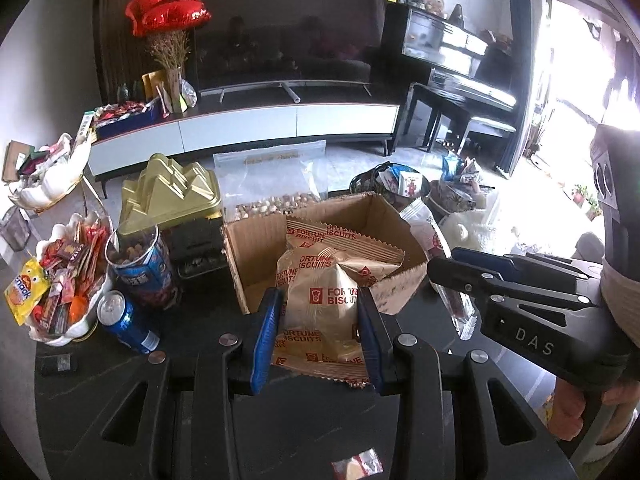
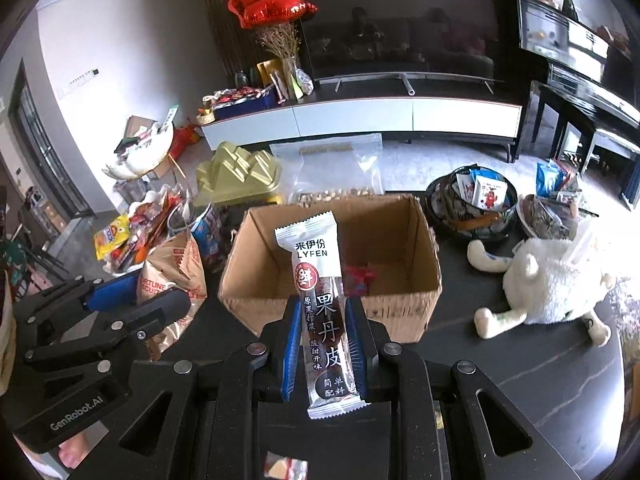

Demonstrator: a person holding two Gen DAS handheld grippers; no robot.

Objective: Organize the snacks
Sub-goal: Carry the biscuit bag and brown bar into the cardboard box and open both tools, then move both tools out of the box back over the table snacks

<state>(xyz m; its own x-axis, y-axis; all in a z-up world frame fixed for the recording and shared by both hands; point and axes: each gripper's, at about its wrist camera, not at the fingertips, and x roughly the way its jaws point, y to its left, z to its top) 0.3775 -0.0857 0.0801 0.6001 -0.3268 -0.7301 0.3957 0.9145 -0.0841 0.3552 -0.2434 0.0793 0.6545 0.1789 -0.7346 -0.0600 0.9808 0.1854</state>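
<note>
My left gripper point(image 1: 318, 312) is shut on a tan Fortune Biscuits bag point(image 1: 322, 300), held upright just in front of an open cardboard box point(image 1: 248, 256). My right gripper point(image 2: 324, 320) is shut on a long white and clear Lyfen fruit-leather bar point(image 2: 322, 304), held upright at the box's near wall point(image 2: 396, 312). In the left wrist view the right gripper point(image 1: 456, 272) comes in from the right with the bar point(image 1: 424, 236) beside the box. In the right wrist view the left gripper point(image 2: 136, 300) and its bag point(image 2: 172, 276) are left of the box. A small red packet point(image 2: 358, 278) lies inside the box.
On the dark table: a white dish of mixed snacks point(image 1: 64, 280), a blue can point(image 1: 124, 320), a blue tube of snacks point(image 1: 140, 264), a gold lidded tin point(image 1: 172, 192), a clear bag of nuts point(image 1: 272, 184), patterned bowls of packets point(image 2: 476, 200) and a white plush toy point(image 2: 548, 280).
</note>
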